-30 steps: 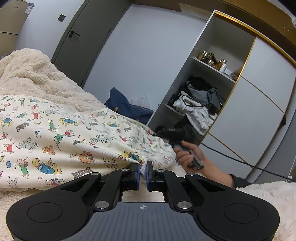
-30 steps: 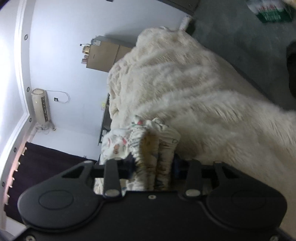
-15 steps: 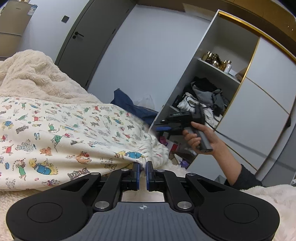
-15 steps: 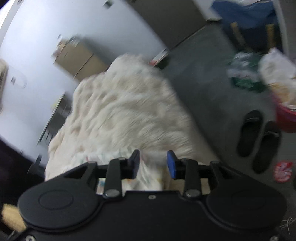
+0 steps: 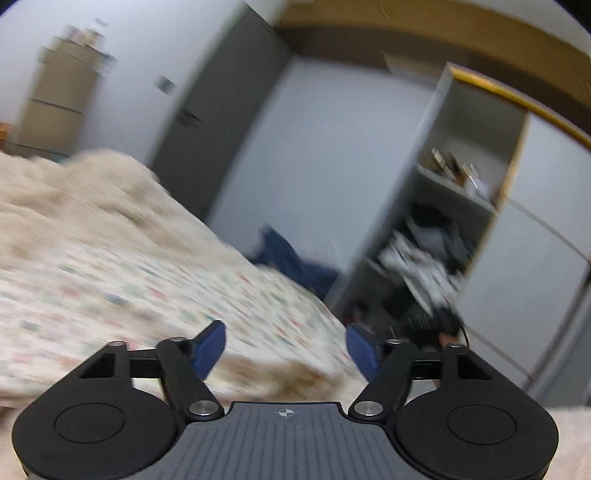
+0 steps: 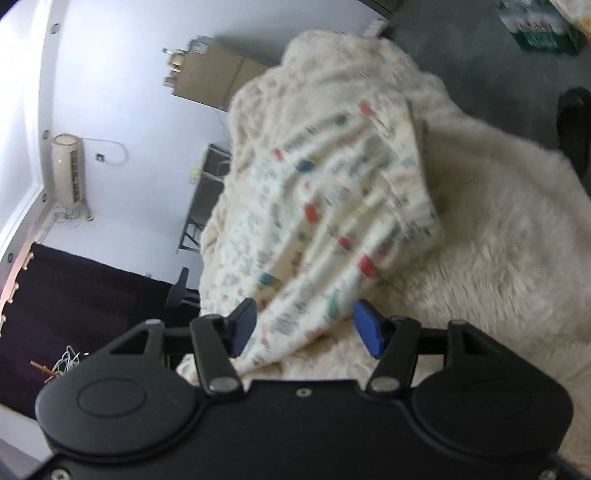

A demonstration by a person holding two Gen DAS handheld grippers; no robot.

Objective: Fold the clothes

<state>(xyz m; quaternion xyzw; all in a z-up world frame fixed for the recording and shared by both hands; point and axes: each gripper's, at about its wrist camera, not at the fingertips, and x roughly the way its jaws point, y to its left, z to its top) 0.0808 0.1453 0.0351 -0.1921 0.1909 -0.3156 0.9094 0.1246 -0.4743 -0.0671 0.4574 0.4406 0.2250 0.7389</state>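
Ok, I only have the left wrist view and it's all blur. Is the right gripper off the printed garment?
Observer: The right gripper has its jaws opening; the printed garment lies between the pads but they don't press it.
Operator: Where does the garment sit?
Observer: Draped over the fluffy cream blanket, rumpled.
Operator: Anything on the floor near it?
Observer: A green and white package on the grey floor beyond the blanket.

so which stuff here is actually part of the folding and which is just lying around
Part of the job: printed garment, left gripper, right gripper, both opening with nothing pinched.

Just lying about: fluffy blanket, blue bag, open wardrobe, green box.
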